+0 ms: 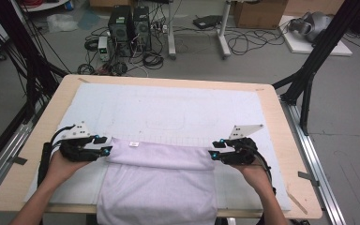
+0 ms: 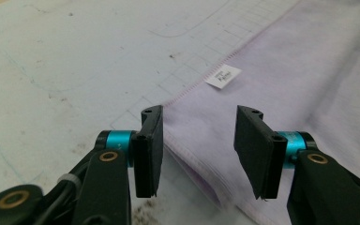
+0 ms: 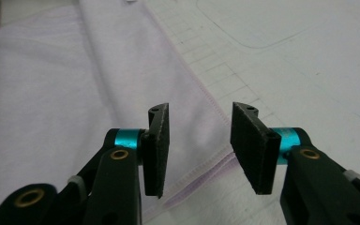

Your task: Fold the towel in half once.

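A pale gridded mat (image 1: 168,105) covers a light wooden table (image 1: 281,154). Beyond it, two black computer towers (image 1: 129,23) stand among tangled cables (image 1: 248,42) on the grey floor, with what appears to be a cardboard box (image 1: 258,13) nearby.

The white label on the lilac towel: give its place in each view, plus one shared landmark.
High view: white label on the towel's far folded edge, near the left gripper.
Left gripper view: upper centre, beyond the open jaws.
Right gripper view: not clearly visible.
Shared landmark: the towel's stitched hem.
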Motion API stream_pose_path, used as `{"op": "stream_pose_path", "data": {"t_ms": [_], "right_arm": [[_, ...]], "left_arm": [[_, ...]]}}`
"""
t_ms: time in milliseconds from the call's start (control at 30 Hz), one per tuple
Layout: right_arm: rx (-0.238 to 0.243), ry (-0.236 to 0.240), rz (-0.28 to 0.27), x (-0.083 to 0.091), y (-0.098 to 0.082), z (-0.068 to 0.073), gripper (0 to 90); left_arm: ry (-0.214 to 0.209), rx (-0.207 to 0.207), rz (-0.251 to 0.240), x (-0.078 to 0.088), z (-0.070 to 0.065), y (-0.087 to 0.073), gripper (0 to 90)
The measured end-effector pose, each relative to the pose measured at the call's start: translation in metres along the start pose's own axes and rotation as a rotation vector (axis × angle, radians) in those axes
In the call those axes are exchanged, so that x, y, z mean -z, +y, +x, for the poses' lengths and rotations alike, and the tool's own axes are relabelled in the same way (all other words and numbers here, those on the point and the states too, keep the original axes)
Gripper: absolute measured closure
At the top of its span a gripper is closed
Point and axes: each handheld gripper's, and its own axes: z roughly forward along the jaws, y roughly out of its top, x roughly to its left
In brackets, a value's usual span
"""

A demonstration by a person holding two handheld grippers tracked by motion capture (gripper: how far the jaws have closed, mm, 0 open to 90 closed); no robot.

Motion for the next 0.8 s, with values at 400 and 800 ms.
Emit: {"op": "stream_pose_path", "data": {"t_ms": [400,800], "right_arm": [[-0.080,-0.013,0.104,-0.034,-0.010,-0.025,60.4],[-0.011,-0.011,0.075,-0.021,-0.002,-0.014,80.4]], "left_arm": [[0.000,-0.008,0.078,-0.026,0.007,-0.004,83.1],[-0.002,-0.019,0.028,-0.008,0.005,0.005,87.7]]}}
